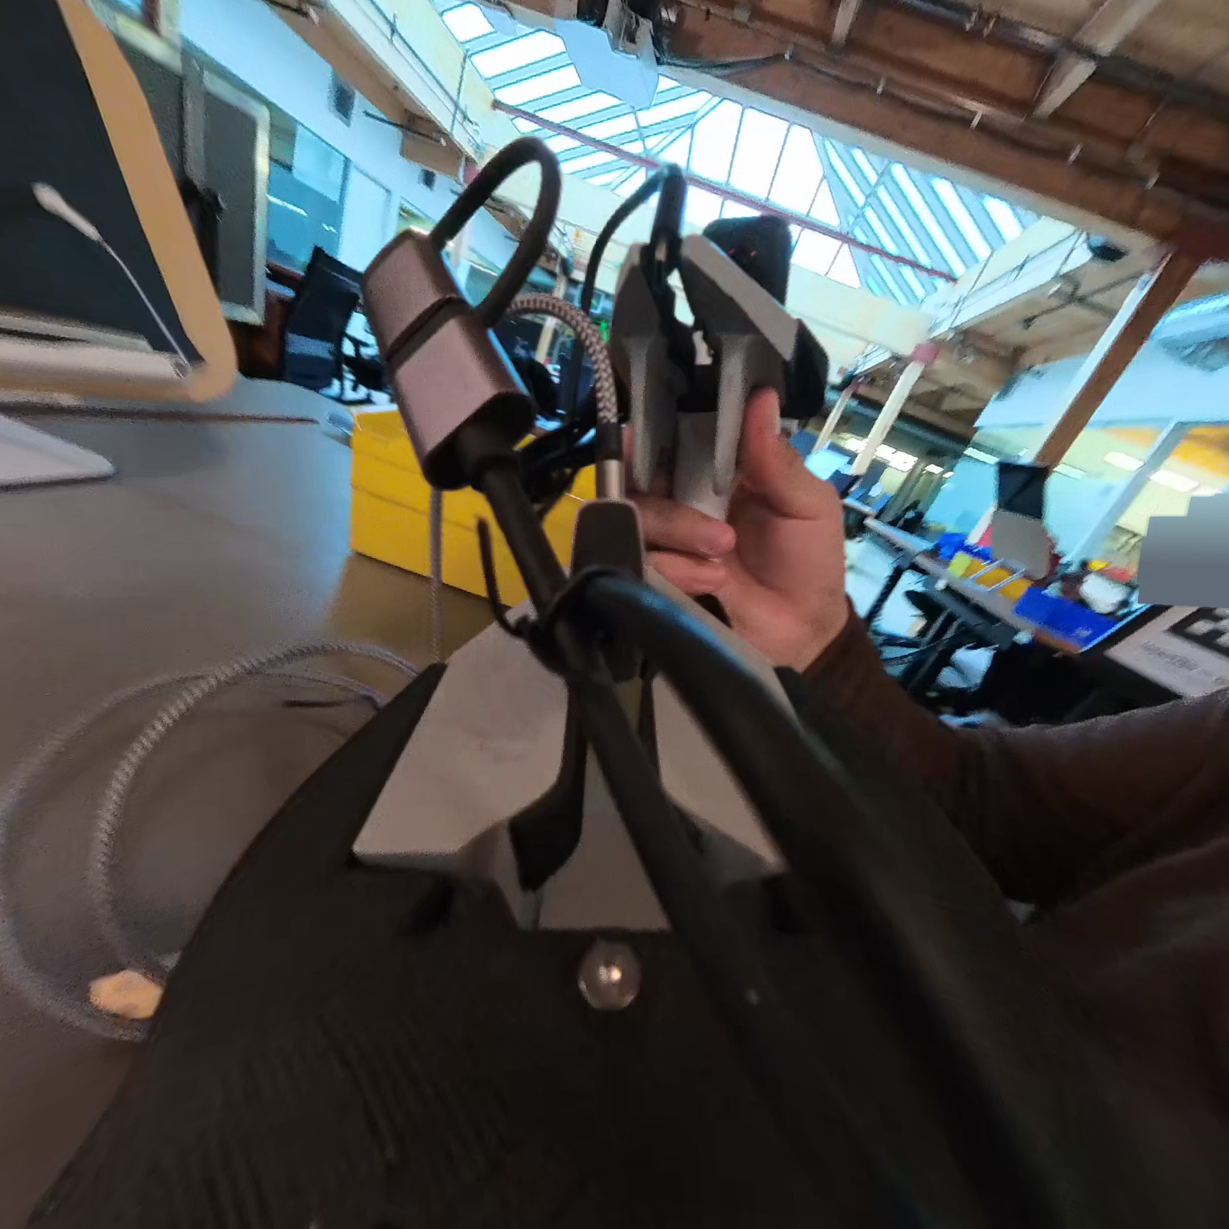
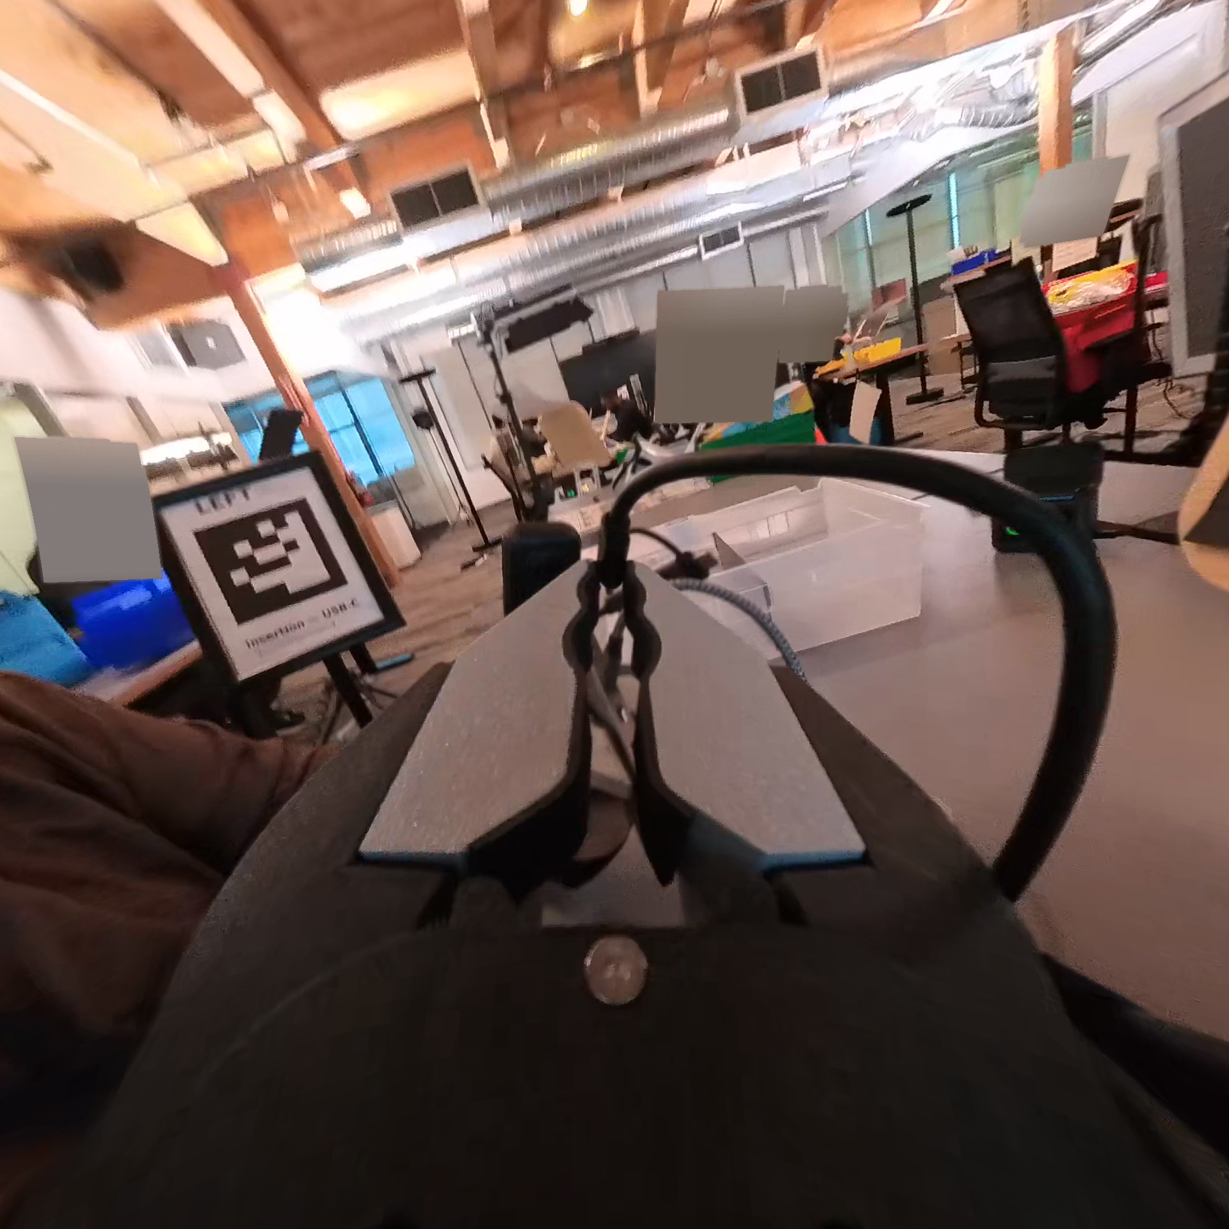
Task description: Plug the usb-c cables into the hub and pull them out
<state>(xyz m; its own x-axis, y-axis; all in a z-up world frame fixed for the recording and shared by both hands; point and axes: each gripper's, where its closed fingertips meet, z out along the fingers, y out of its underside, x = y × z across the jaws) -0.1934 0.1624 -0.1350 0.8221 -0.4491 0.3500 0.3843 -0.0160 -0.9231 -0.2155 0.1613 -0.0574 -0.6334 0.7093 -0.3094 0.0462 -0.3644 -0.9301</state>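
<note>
In the left wrist view, my left gripper (image 1: 602, 558) is shut on the thick black cable (image 1: 525, 525) just below the grey metal hub (image 1: 439, 359). It holds the hub in the air, tilted up to the left. A black cable loop (image 1: 532, 199) rises from the hub's top. A grey braided cable (image 1: 598, 359) with a silver plug (image 1: 608, 472) hangs beside the hub. My right gripper (image 1: 665, 266), held by a hand (image 1: 765, 532), stands close to the right of the hub. In the right wrist view it (image 2: 612, 578) is shut on a black cable (image 2: 1064, 565) that loops to the right.
A yellow bin (image 1: 399, 512) stands on the grey table (image 1: 199, 519) behind the hub. A screen (image 1: 80, 219) is at the far left. Braided cable coils (image 1: 133, 731) lie on the table. A clear plastic bin (image 2: 844, 565) and a marker sign on a stand (image 2: 273, 565) lie ahead.
</note>
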